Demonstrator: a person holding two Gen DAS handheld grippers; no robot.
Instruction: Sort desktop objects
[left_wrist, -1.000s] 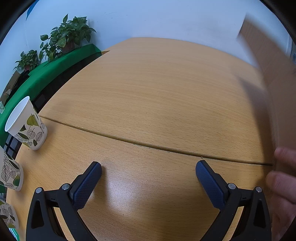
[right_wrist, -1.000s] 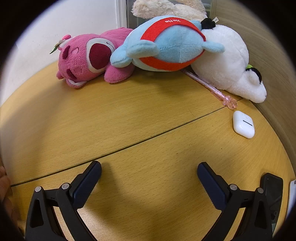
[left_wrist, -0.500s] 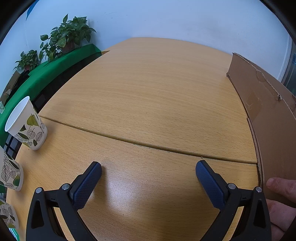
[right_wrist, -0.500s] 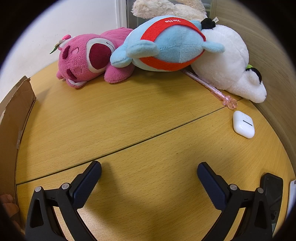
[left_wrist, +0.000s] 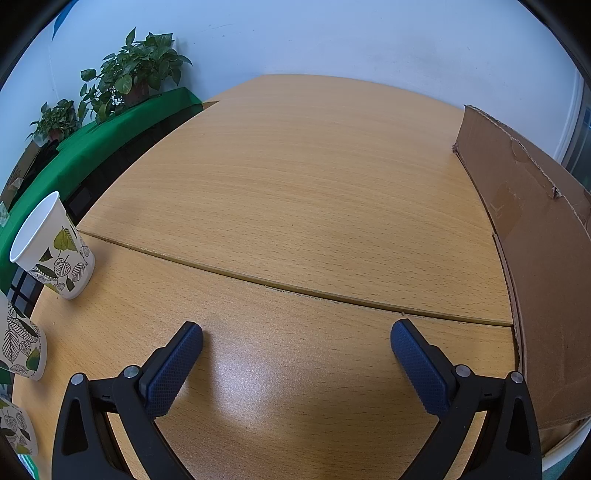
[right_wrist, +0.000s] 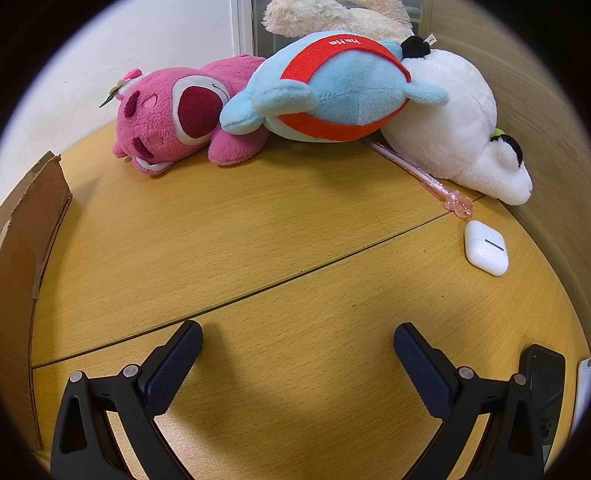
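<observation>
A: How are the two grippers seen?

B: The left gripper (left_wrist: 296, 345) is held low over the pale wooden desk (left_wrist: 295, 192) with its dark blue textured pads (left_wrist: 173, 371) spread wide; nothing is gripped between them. The right gripper (right_wrist: 298, 345) is likewise held with its jaws wide apart and empty, above bare wood.

A: Where are the desktop objects found?

B: In the right wrist view, a pink plush bear (right_wrist: 170, 118) is laid on its side at the far edge, touched by a light blue and red plush toy (right_wrist: 332, 92), which is leaned against a white plush animal with black ears (right_wrist: 461, 133). A cream fluffy plush (right_wrist: 332, 16) is partly seen behind them. A transparent pink pen (right_wrist: 424, 173) is tucked under the white plush, its tip pointed toward a white earbud case (right_wrist: 485, 247) just beside it. A black phone (right_wrist: 545, 380) is seen at the right edge, partly hidden by the gripper.

A: And on the left side?

B: A brown cardboard box (left_wrist: 535, 258) is stood between the two grippers. Well apart from it, a white paper cup with a leaf print (left_wrist: 51, 247) is stood upright at the left edge, and a second such cup (left_wrist: 18, 347) is seen nearer, partly cut off. Potted green plants (left_wrist: 133, 77) are set on a green-covered surface (left_wrist: 92, 147) beyond the desk.
</observation>
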